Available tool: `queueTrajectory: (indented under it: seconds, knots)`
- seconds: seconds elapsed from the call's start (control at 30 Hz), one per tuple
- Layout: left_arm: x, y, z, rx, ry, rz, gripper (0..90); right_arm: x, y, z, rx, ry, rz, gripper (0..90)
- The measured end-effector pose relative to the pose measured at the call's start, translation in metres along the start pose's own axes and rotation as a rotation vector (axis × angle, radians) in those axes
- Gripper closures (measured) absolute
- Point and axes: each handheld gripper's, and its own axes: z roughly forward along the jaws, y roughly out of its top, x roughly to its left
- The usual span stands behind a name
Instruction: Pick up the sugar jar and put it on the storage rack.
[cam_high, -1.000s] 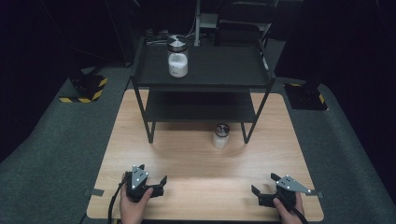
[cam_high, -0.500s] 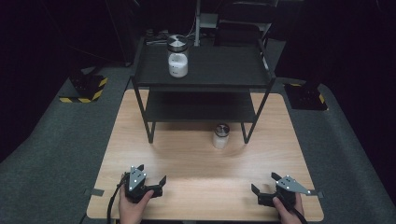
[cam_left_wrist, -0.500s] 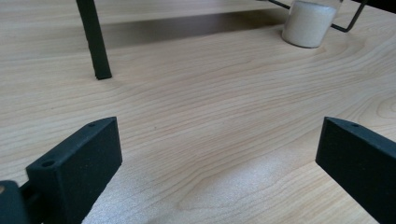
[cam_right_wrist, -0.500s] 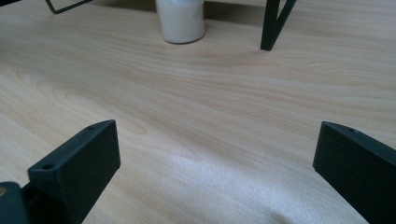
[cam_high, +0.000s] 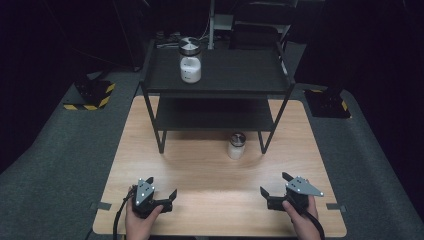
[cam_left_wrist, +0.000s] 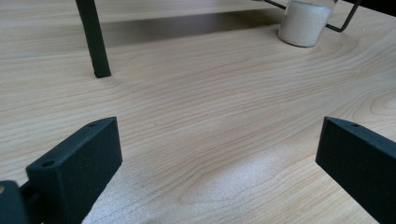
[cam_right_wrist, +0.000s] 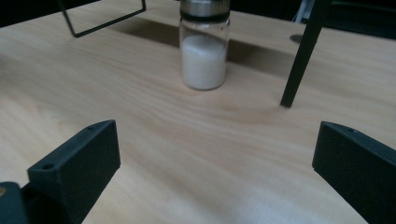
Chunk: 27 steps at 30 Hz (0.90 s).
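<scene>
— Both sets of tongs are spread and holding nothing, low at the table's near edge. Which jar?

— Likely the small jar (cam_high: 237, 145) by the rack's front right leg (cam_high: 266, 134). The right gripper (cam_high: 274, 190) should come straight in, jaws around the glass below the lid.

— Mind that leg. The left gripper (cam_high: 162, 196) idles; another jar (cam_high: 190, 66) sits on the rack's (cam_high: 235, 75) top shelf.

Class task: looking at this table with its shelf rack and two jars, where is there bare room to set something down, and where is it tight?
Free: the wooden table between the left tongs and right tongs, both open, up to the rack's front legs. Also free: the rack top right of the large jar. Tight: around the small jar beside the rack's right front leg.
</scene>
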Motion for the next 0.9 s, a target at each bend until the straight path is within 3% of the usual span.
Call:
queueTrajectory:
  seconds: [0.33, 0.9]
  knots:
    - [-0.002, 0.001, 0.002, 0.003, 0.0, 0.004, 0.7, -0.004, 0.023, 0.034, 0.011, 0.026, -0.022, 0.3]
    - [-0.001, 0.0, 0.002, -0.002, -0.003, -0.002, 0.7, -0.001, 0.032, 0.084, 0.004, 0.068, -0.021, 0.3]
